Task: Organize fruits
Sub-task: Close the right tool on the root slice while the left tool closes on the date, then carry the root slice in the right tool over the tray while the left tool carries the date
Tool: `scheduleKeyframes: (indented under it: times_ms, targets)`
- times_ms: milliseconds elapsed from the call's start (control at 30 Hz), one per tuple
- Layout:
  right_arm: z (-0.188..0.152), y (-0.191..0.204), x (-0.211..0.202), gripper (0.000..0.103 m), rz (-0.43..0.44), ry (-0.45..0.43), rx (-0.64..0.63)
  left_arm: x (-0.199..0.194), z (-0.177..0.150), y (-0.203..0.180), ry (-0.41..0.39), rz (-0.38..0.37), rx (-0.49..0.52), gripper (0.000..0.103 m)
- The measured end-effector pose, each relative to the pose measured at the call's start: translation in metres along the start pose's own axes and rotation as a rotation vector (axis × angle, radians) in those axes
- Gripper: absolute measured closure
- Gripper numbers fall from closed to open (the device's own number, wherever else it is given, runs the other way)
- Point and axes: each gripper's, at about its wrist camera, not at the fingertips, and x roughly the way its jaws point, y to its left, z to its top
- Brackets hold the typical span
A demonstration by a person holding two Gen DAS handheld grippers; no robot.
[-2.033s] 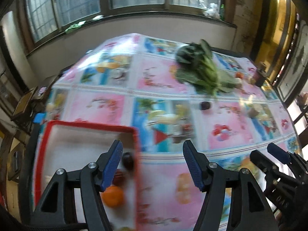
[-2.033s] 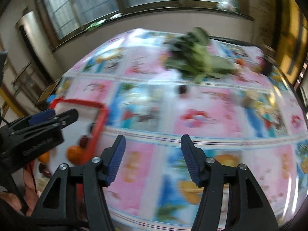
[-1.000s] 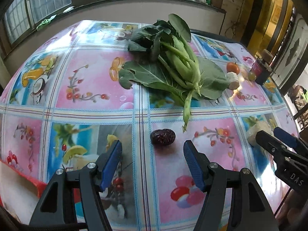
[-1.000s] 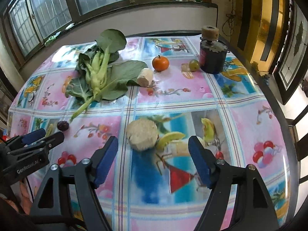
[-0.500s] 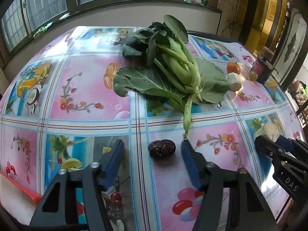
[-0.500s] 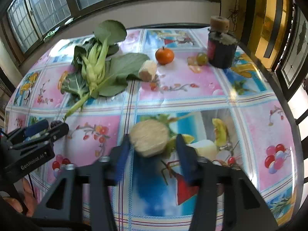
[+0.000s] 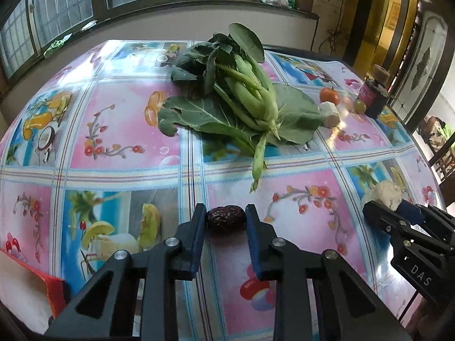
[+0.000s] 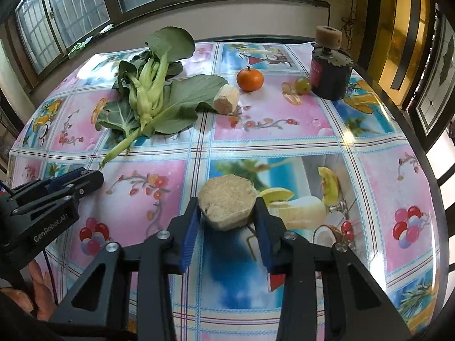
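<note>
My left gripper point(image 7: 226, 218) is closing, and its 2 blue pads already sit against the ends of a dark, wrinkled date point(image 7: 225, 222) that lies on the fruit-print tablecloth point(image 7: 122, 130), just short of the tip of a long green stalk. My right gripper point(image 8: 227, 210) is clamped on a pale, rough-cut root chunk point(image 8: 226, 201), 1 pad on each side of it, the chunk resting over a blue panel of the cloth. Further back, a bunch of leafy greens point(image 7: 241, 96) is spread across the middle of the table. Beside its broad leaf lies a smaller pale root piece point(image 8: 226, 99), then a tangerine point(image 8: 250, 79), then a small green fruit point(image 8: 303, 84) just beside a dark jar point(image 8: 330, 74) with a cork-like lid. At the lower left corner of the left wrist view I see the edge of a red-rimmed white tray point(image 7: 54, 289), well apart from the date. In the right wrist view, fingers point(image 8: 39, 289) of the person's hand show beneath the left gripper's body.
</note>
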Motion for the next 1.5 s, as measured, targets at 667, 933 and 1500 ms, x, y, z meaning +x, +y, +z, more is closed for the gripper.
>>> scheduleKeyframes:
  times_ms: [667,933,1500]
  targets:
    - [-0.028,0.022,-0.05,0.064,0.077,-0.033,-0.024,-0.08,-0.039,-0.009,-0.04,0.01,-0.074,0.076]
    - [-0.048,0.042,-0.085,0.064,0.105,-0.046,-0.046,-0.124,-0.061,0.014,-0.06,0.034,-0.106,0.076]
    - [-0.075,0.155,-0.119,0.063,0.21,-0.062,-0.174,-0.187,-0.106,0.108,-0.086,0.158,-0.214,0.076]
